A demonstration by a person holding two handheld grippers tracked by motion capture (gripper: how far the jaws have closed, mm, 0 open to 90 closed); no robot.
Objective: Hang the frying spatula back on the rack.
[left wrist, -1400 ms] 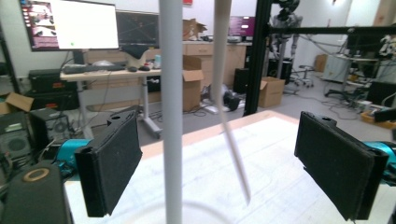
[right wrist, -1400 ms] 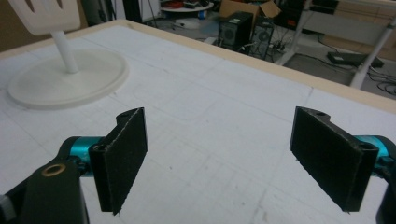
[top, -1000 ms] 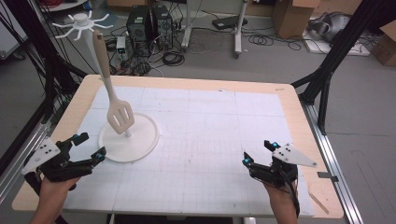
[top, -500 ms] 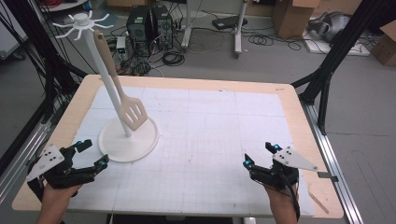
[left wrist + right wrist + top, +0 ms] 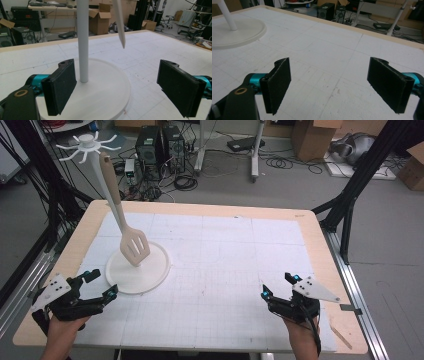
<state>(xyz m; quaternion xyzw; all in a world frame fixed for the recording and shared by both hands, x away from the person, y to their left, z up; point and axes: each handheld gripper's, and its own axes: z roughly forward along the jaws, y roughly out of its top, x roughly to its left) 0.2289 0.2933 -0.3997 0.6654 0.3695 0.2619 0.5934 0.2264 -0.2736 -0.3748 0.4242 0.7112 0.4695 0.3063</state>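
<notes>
Now, with the left gripper [image 5: 97, 285] wide open and empty beside the stand [image 5: 135, 269], keep clear so the hanging spatula [image 5: 134, 247] settles.

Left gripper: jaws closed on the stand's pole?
No: in the left gripper view the left gripper has its jaws wide apart, with the white pole standing untouched beyond them.

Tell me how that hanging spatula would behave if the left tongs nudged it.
The spatula hangs from a hook atop the rack, blade clear of the base, so it would probably swing rather than slide. It looks stiff and light, likely plastic. The rack's wide base suggests it wouldn't tip from a gentle push.
</notes>
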